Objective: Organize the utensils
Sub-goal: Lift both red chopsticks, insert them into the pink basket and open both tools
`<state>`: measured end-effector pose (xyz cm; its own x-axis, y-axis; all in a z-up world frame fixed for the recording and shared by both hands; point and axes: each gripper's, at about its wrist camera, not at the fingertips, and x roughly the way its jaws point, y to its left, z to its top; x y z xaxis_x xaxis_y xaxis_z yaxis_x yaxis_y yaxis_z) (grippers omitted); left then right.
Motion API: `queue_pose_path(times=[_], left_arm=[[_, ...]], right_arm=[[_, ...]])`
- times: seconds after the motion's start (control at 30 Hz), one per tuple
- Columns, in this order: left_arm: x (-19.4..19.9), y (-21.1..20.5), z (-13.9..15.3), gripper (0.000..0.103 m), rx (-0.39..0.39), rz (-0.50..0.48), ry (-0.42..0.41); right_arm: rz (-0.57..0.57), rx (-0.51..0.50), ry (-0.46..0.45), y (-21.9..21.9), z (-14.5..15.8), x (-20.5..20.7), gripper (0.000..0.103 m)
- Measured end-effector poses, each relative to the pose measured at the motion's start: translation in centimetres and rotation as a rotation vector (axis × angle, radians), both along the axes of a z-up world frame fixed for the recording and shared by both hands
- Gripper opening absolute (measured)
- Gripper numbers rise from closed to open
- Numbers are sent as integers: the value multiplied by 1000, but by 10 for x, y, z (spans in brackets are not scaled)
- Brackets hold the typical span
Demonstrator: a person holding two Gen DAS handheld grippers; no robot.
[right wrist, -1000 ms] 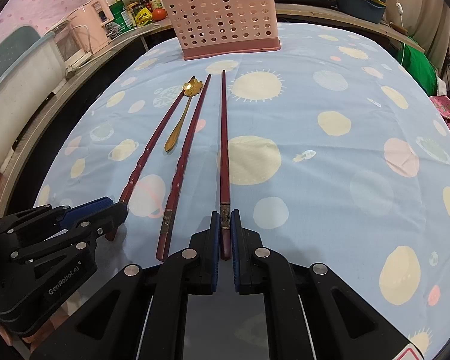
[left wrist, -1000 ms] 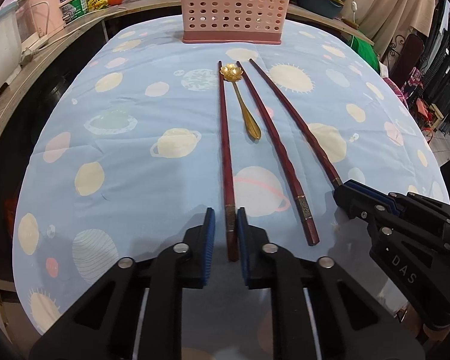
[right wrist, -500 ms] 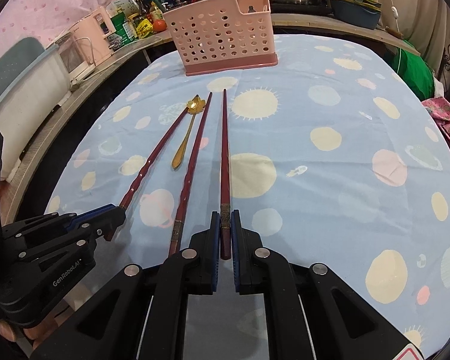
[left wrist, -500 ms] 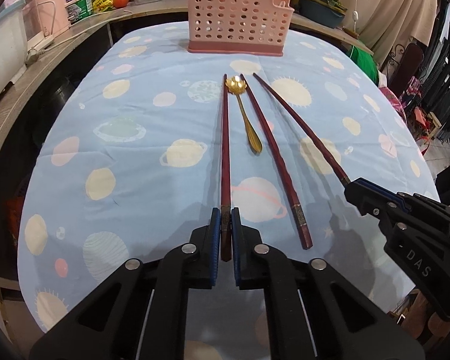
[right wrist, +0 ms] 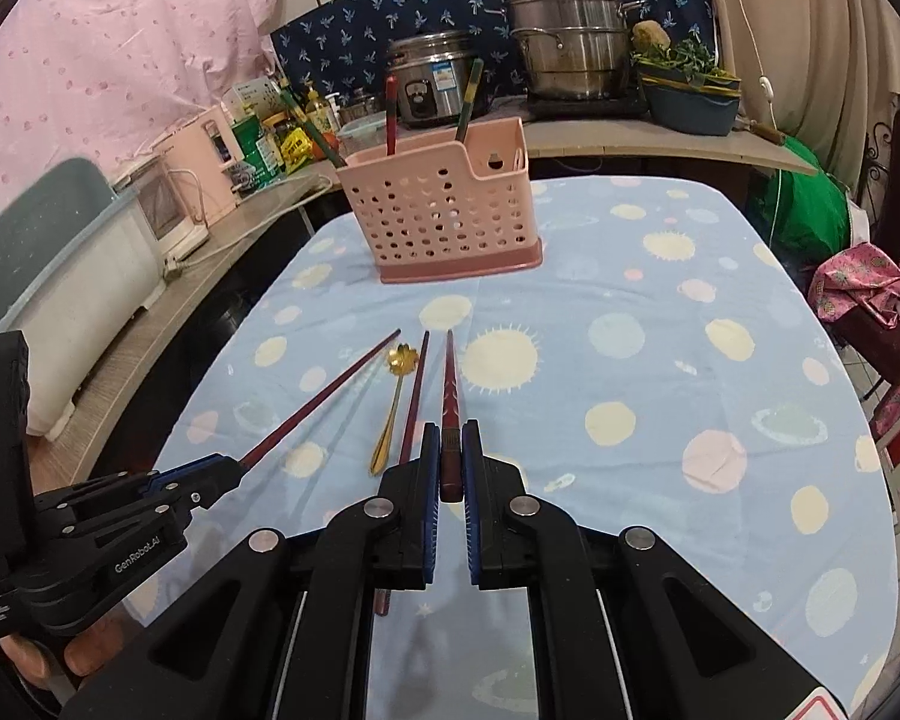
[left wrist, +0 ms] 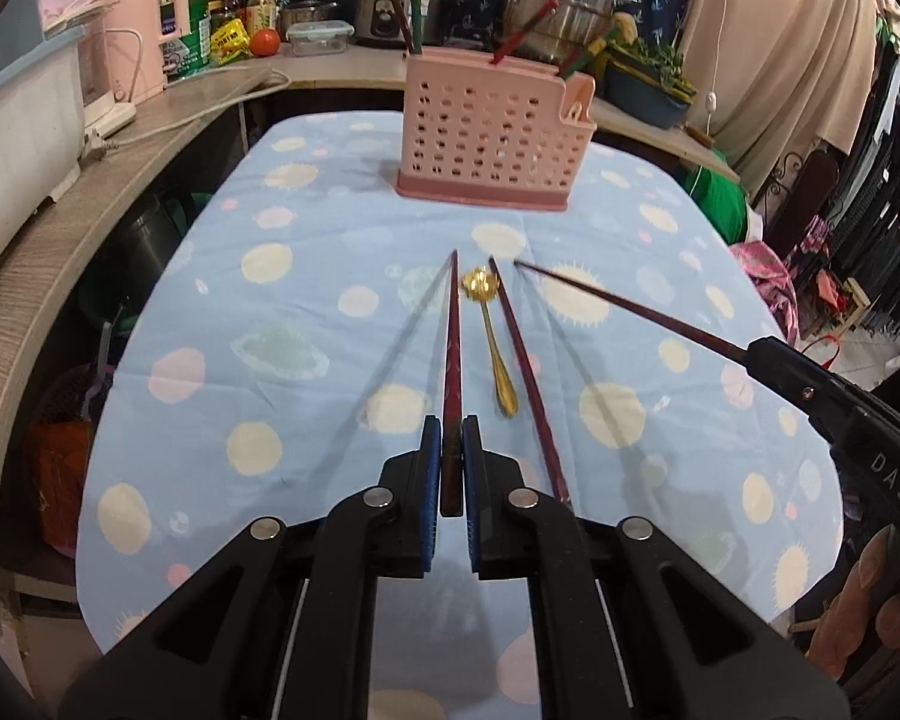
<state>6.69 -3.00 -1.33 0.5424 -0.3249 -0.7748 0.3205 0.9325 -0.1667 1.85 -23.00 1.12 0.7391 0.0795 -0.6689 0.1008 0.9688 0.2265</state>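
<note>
My left gripper (left wrist: 450, 432) is shut on the thick end of a dark red chopstick (left wrist: 452, 348), which hangs above the blue planet-print tablecloth (left wrist: 306, 324) and casts a shadow on it. My right gripper (right wrist: 450, 438) is shut on a second red chopstick (right wrist: 450, 384), also raised. Each gripper shows in the other's view: the right gripper (left wrist: 756, 354) and the left gripper (right wrist: 228, 468). Between the two held chopsticks, a gold spoon (left wrist: 492, 336) and a third chopstick (left wrist: 525, 372) lie on the cloth. A pink perforated utensil basket (left wrist: 492, 132) stands at the far end, well beyond both grippers.
Several red and green sticks (right wrist: 390, 114) stand in the basket. A curved wooden counter (left wrist: 90, 198) with a white bin, appliances and bottles runs along the left. A rice cooker (right wrist: 432, 84) and steel pot (right wrist: 570, 36) sit behind. Clothes and a chair crowd the right side.
Both grippers have risen, lifting their chopsticks off the cloth; the far tips now hang in the air. The left pads closed tighter on their chopstick. Spoon and third chopstick stayed put.
</note>
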Motion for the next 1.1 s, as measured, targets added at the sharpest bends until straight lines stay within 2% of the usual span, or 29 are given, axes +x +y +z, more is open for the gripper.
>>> queue_pose_path(times=[0.17, 0.57, 0.73, 0.97, 1.1], left_arm=[[12, 7, 29, 7, -45, 19, -50], [54, 17, 94, 7, -106, 80, -190], [77, 16, 122, 7, -95, 96, -257], [101, 12, 172, 7, -110, 105, -369], [120, 11, 209, 7, -147, 128, -449]], right_arm=[[-19, 45, -54, -14, 26, 7, 7], [-49, 11, -182, -30, 79, 34, 7], [-61, 15, -238, -39, 101, 49, 7], [-82, 62, -337, -60, 142, 80, 7], [-94, 86, -405, -69, 169, 105, 7]])
